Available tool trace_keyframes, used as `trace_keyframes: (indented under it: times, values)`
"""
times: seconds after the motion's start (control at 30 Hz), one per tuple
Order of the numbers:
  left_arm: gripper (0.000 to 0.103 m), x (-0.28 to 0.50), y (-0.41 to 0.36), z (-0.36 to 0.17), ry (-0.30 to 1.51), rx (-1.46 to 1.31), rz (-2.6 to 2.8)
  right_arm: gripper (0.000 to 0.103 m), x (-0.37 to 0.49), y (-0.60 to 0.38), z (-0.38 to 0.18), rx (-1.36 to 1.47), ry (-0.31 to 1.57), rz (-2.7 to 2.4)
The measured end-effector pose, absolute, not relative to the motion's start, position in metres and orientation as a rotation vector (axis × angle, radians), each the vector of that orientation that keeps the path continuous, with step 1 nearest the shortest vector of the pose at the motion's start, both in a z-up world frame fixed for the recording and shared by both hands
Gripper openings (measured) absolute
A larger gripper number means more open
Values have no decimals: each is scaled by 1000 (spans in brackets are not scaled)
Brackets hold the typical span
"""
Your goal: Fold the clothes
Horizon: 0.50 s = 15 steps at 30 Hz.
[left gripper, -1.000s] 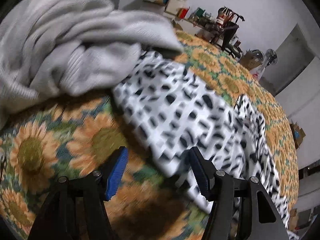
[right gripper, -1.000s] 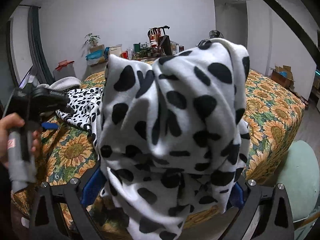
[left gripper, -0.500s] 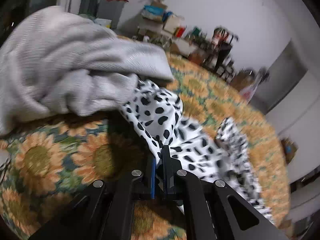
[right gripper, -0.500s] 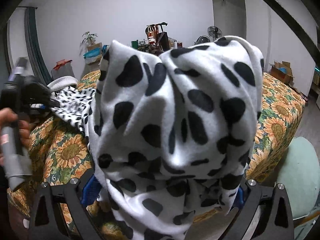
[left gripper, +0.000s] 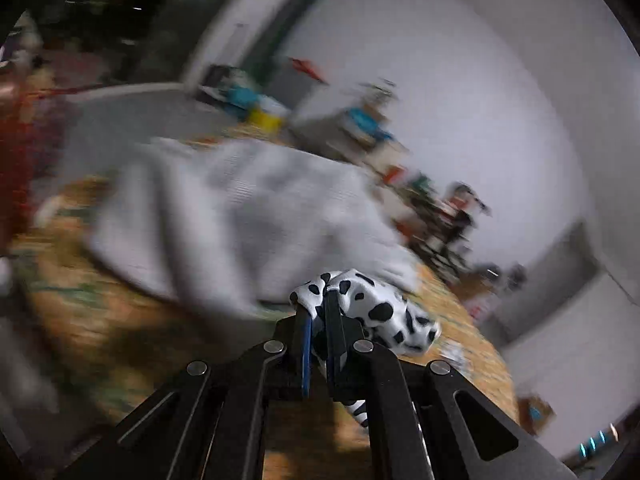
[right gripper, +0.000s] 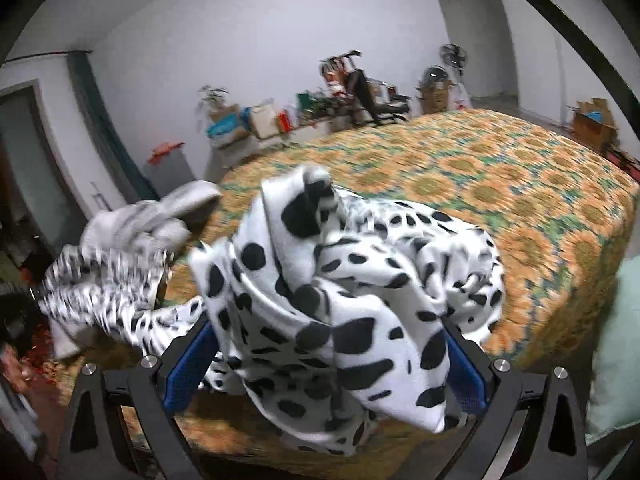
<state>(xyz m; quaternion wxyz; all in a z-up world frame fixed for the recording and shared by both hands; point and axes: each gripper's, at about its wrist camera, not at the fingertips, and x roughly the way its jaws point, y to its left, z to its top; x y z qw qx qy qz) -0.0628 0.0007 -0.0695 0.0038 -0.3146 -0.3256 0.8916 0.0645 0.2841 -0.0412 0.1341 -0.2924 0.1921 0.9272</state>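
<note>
The left gripper (left gripper: 318,320) pinches the spotted garment's (left gripper: 376,312) edge at lower centre, while the right gripper (right gripper: 326,364) (blue pads spread wide) clasps its bunched bulk.

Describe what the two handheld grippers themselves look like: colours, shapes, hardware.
Both look alike. The left gripper has black, angular linkage arms with slot-shaped cutouts, joined by round silver pivot bolts, and narrow fingers faced with blue pads. The right gripper has the same black frame, silver bolts and blue pads on its fingers. No cables, markings or sleeves show.
</note>
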Motion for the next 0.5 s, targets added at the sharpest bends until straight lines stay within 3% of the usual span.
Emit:
trace_keyframes:
  times: [0.17, 0.23, 0.27, 0.33, 0.4, 0.47, 0.5]
  values:
    - [12, -75, -16, -118, -1048, -1485, 2743, 102, 44, 241, -40, -877, 445, 2725]
    - [32, -76, -10, -124, -1030, -1556, 2712, 102, 41, 232, -44, -910, 337, 2710]
    - [37, -75, -7, -121, -1032, -1538, 2715, 102, 41, 230, -48, -921, 291, 2703]
    - [57, -69, 0, -108, -1045, -1429, 2740, 102, 44, 231, -53, -941, 233, 2685]
    - [70, -64, 8, -91, -1024, -1314, 2751, 102, 53, 235, -57, -947, 211, 2672]
    - [71, -60, 20, -76, -970, -1209, 2748, 91, 60, 242, -62, -927, 180, 2657]
    - [71, -59, 28, -70, -923, -1175, 2731, 70, 63, 247, -63, -912, 161, 2641]
